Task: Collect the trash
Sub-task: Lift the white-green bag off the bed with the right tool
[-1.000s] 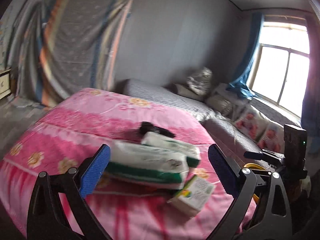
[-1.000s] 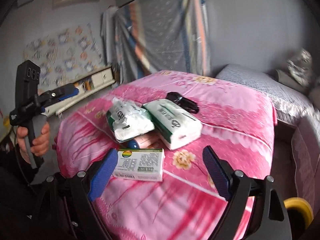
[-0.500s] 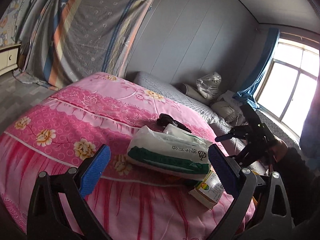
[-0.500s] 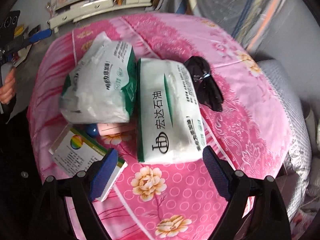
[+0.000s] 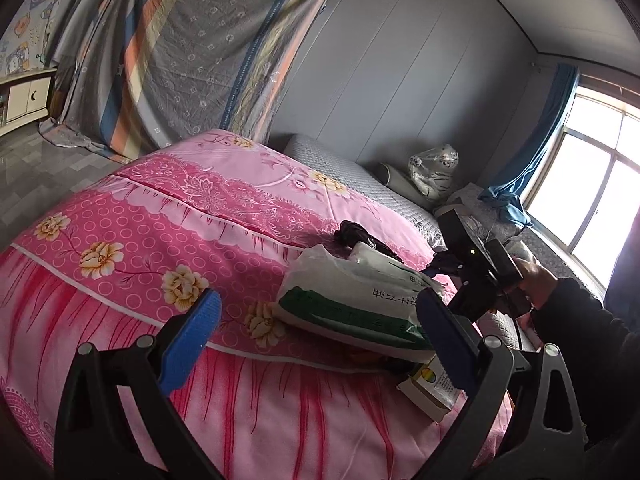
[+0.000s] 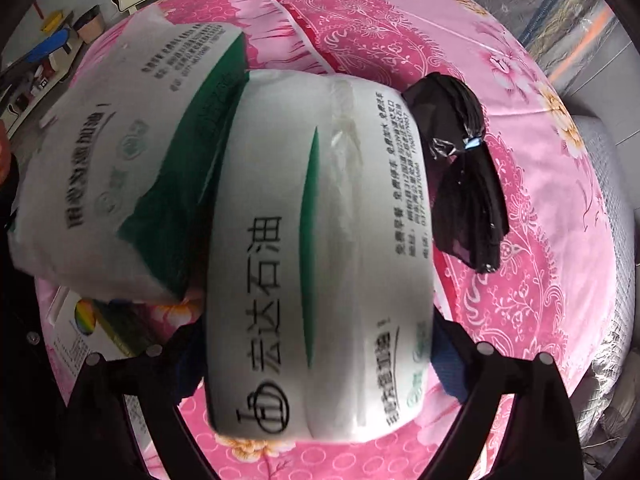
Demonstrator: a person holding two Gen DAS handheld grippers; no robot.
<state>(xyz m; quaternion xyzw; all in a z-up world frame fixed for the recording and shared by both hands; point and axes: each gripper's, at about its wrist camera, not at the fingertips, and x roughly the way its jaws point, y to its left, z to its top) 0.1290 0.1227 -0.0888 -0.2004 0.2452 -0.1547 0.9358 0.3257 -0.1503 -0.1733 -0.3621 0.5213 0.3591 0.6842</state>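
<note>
Where fingers (image 6: 224, 364) straddle: tissue pack (image 6: 320, 248).

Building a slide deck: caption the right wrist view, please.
Right gripper straddles a white tissue pack on the pink floral quilt, jaws wide.

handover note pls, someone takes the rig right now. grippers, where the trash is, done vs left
Left gripper: open, empty, held level near the pink floral bedspread.
Right gripper: pointing down, open jaws straddling the white-and-green tissue pack; not yet gripped.
Second, crumpled white-and-green pack lies beside it, small white cardboard box partly under that, black plastic bag on the other side.
Done: nothing collected.
Left: close on the pack, then clear the rest.
</note>
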